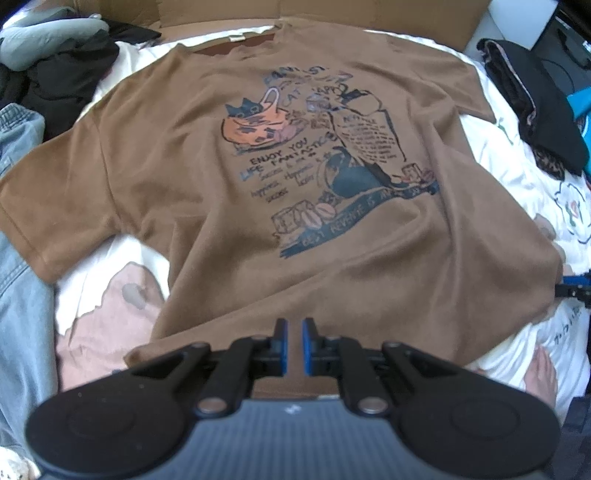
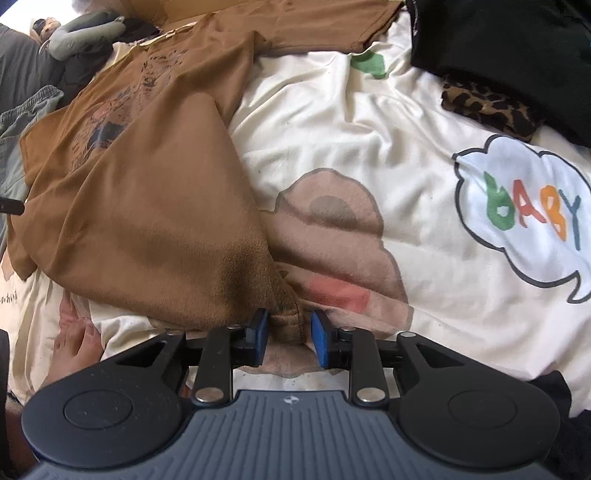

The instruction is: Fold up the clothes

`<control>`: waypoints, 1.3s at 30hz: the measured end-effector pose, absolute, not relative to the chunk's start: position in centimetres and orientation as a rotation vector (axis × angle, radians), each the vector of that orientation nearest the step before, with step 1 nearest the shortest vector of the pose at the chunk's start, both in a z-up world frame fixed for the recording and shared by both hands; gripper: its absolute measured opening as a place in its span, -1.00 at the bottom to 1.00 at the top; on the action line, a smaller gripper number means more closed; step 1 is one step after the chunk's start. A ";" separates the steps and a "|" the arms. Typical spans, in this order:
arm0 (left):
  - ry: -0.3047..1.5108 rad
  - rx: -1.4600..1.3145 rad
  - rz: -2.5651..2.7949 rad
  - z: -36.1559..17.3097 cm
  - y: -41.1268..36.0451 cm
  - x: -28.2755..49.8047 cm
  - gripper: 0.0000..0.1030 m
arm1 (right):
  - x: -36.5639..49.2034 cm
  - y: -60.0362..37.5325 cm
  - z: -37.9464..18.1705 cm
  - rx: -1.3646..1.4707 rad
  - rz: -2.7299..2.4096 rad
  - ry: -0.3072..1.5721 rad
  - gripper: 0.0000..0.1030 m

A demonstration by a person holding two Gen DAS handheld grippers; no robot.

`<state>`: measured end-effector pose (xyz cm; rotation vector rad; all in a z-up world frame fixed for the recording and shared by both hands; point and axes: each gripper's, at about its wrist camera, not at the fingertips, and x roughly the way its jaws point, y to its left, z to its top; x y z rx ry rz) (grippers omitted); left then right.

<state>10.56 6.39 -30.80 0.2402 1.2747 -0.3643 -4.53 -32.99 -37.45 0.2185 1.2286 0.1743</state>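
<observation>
A brown T-shirt (image 1: pixel 166 155) of matt, suede-like cloth with a fine nap is seen spread over a smooth cream bedsheet (image 2: pixel 369 122) printed with cartoon shapes. The left gripper (image 1: pixel 294 341) and right gripper (image 2: pixel 289 336) are shown in matt black plastic, with bare metal rivets (image 1: pixel 211 405), blue rubbery pads (image 2: pixel 261 338) and a ribbed grey plastic body (image 2: pixel 291 432). Faded blue denim (image 1: pixel 18 295) with stitched seams, dark folded cloth (image 2: pixel 517 51), a leopard-print fabric (image 2: pixel 487 107) and plain brown cardboard (image 1: pixel 295 11) are also pictured.
</observation>
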 end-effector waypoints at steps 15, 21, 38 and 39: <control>1.238 0.141 -0.119 -29.7 14.9 7.8 -0.65 | -4.7 -33.8 -34.8 0.255 0.056 1.228 -0.91; 1.283 0.070 -0.102 -32.3 17.1 6.3 -0.38 | -2.8 -34.6 -33.8 0.181 -0.053 1.231 -0.91; 1.232 -0.186 -0.276 -35.4 17.0 4.2 -0.25 | 1.9 -35.6 -35.2 -0.036 -0.013 1.366 -0.91; 1.222 -0.187 -0.291 -35.2 16.8 4.5 -0.23 | 1.8 -35.6 -35.4 -0.036 -0.011 1.370 -0.91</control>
